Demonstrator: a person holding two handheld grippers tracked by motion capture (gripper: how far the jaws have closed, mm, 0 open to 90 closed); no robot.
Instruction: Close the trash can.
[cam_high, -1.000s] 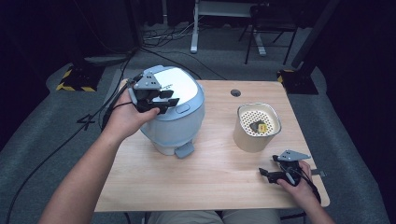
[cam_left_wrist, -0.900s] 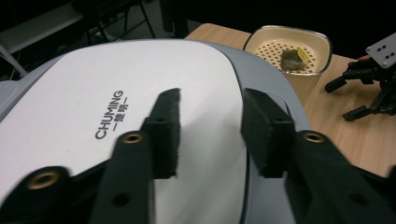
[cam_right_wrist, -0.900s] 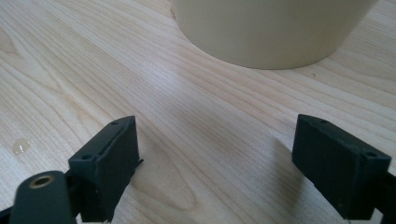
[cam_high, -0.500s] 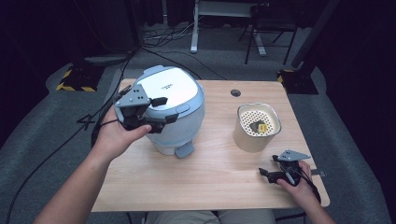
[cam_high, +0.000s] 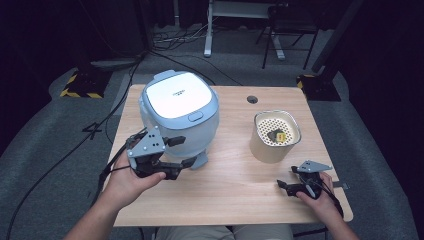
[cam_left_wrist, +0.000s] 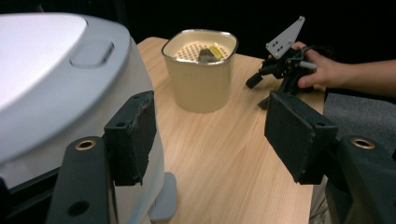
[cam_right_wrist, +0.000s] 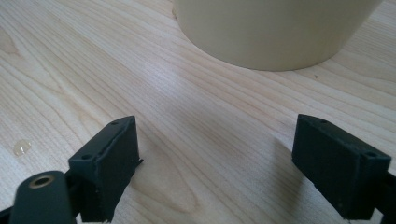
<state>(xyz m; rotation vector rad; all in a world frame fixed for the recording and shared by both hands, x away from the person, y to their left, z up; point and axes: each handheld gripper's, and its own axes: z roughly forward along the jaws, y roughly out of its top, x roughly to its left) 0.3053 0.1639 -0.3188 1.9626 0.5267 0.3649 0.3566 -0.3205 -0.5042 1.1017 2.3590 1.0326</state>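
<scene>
left gripper (cam_high: 181, 151) had just come off the top of the rice cooker (cam_high: 180, 107) and dropped to the cooker's front, around 7 o'clock on the table (cam_high: 235, 200). its jaws had been opening and stood wide with nothing between them, one pad (cam_left_wrist: 133, 135) just beside the cooker wall. lid looked closed, so i'd guess the lid step was finished and the hand was backing off. right gripper (cam_high: 283, 185) sat at 5 o'clock, open and empty. cream pot (cam_high: 276, 137) at 3 o'clock held a perforated tray with a dark lump and a small yellow bit (cam_left_wrist: 215, 50) on it.
</scene>
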